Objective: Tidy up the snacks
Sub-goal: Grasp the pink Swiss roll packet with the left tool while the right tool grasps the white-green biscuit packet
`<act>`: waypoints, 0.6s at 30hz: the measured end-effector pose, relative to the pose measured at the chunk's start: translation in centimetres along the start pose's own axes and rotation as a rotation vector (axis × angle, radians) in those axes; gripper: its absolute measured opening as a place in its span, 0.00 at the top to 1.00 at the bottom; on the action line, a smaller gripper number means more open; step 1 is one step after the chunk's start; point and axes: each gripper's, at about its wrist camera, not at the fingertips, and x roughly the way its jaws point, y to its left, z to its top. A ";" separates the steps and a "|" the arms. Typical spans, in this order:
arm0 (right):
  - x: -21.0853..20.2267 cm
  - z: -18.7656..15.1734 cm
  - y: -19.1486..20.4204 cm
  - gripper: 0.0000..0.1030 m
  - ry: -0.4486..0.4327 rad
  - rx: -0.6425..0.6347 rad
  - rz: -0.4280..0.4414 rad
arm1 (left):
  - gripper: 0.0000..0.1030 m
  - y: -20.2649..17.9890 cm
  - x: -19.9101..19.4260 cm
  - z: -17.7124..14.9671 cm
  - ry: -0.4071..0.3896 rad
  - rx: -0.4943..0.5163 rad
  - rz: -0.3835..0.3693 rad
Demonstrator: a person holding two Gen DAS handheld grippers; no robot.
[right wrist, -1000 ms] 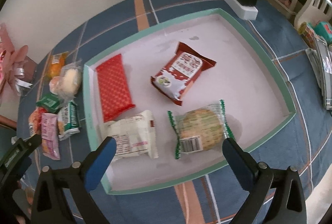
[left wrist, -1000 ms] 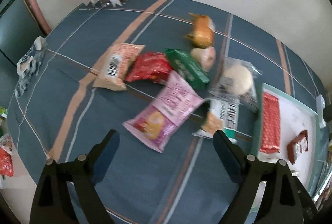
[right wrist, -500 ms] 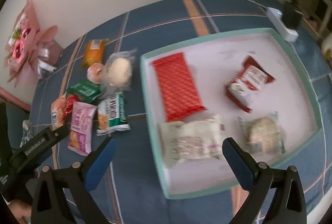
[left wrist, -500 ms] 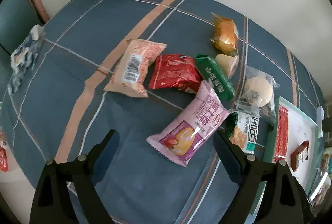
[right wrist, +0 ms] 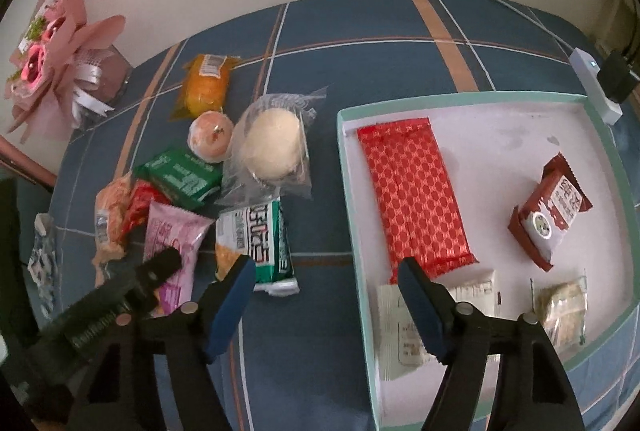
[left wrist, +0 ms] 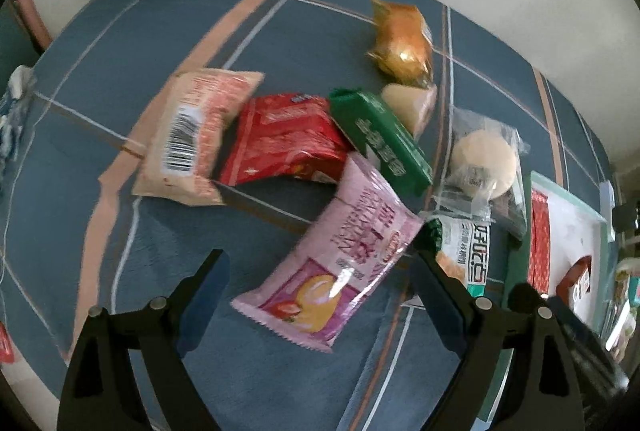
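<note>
The left gripper (left wrist: 320, 271) is wide open, right over the pink snack bag (left wrist: 336, 263), with nothing held. It should go straight down and pinch the bag's puffy middle. The right gripper (right wrist: 326, 271) is closing on nothing. The shiny pink bag lies flat beside the other snacks, left of the tray (right wrist: 352, 215)

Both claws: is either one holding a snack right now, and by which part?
Neither. The left claw stands open over the pink packet without gripping it. The right claw is closing on nothing, above the cloth beside the tray.
</note>
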 end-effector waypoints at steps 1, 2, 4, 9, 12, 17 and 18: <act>0.1 0.2 -0.1 0.26 -0.002 0.005 0.000 | 0.11 -0.4 0.4 0.0 0.007 0.015 0.000; 0.2 0.4 0.0 0.26 -0.004 0.007 0.000 | 0.13 -0.7 0.7 0.1 0.013 0.025 0.002; 0.2 0.8 0.2 0.28 -0.008 0.004 0.007 | 0.21 -1.1 1.3 0.1 0.023 0.036 0.009; 0.8 1.5 1.8 0.28 -0.008 -0.030 0.020 | 0.38 -1.0 2.2 0.8 0.032 0.024 0.023; 1.4 1.6 2.7 0.35 0.002 -0.053 0.027 | 0.46 -0.1 2.1 0.9 0.027 -0.004 0.040; 2.7 1.2 4.7 0.39 0.027 -0.103 0.035 | 0.53 1.6 2.5 1.2 0.039 -0.075 0.045; 3.0 1.2 5.1 0.42 0.034 -0.113 0.034 | 0.55 1.9 2.6 1.2 0.040 -0.086 0.045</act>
